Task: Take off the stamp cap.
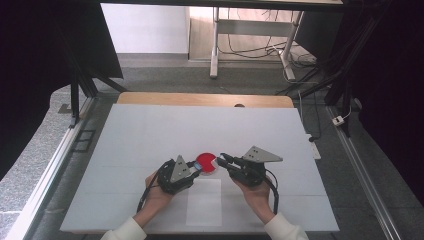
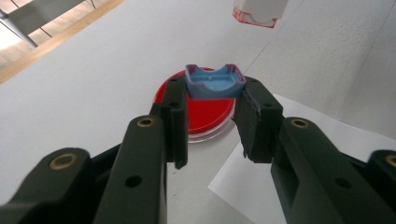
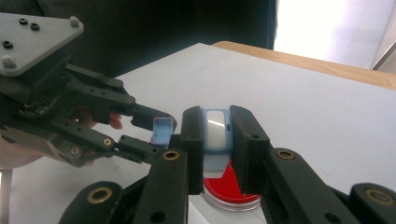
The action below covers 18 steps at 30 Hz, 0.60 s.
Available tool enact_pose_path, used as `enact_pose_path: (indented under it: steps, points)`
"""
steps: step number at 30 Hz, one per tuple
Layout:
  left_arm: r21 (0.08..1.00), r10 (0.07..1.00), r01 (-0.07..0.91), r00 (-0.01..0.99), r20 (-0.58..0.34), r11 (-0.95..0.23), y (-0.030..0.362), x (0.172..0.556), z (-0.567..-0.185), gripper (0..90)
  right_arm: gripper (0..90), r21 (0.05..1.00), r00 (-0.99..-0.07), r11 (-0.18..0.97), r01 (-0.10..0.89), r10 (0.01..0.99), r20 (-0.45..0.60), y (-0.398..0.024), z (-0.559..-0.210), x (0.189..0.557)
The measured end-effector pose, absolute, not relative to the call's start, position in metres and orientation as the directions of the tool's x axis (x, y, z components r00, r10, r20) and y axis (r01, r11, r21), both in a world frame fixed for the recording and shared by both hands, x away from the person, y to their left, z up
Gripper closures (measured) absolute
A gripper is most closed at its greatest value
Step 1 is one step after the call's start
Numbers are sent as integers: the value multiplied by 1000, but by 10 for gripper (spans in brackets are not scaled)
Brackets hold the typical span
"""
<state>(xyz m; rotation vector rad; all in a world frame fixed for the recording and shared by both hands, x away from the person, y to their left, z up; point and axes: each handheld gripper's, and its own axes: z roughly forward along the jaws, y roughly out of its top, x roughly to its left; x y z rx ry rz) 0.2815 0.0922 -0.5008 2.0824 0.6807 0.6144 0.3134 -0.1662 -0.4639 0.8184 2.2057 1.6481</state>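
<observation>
Over red dish (image 1: pixel 207 163) | left gripper (image 1: pixel 199 169) clamped on blue cap (image 2: pixel 215 82) | right gripper (image 1: pixel 220 161) clamped on white-blue piece (image 3: pixel 216 129)

dish (image 1: pixel 207 162) on table (image 1: pixel 150 130) | sheet (image 1: pixel 204 201) before dish | dish between both grippers

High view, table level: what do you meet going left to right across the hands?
Left gripper → red dish → right gripper.
</observation>
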Motion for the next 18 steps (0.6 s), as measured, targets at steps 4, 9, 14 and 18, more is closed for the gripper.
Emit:
enact_pose_path:
  steps: [4,9,14,18]
  points:
    - [840,655,233,734,178,-490,99,280,-499,658,754,940,-802,195,279,585,117,-168,-463,314]
    - [834,656,242,734,178,-497,106,278,-499,657,754,941,-797,193,279,594,114,-171,-463,315]
    - [836,656,245,736,169,-491,113,275,-500,657,754,939,-793,195,283,598,115,-172,-463,316]
    - [837,657,245,735,170,-490,120,271,-499,657,754,938,-792,199,285,600,114,-173,-464,316]
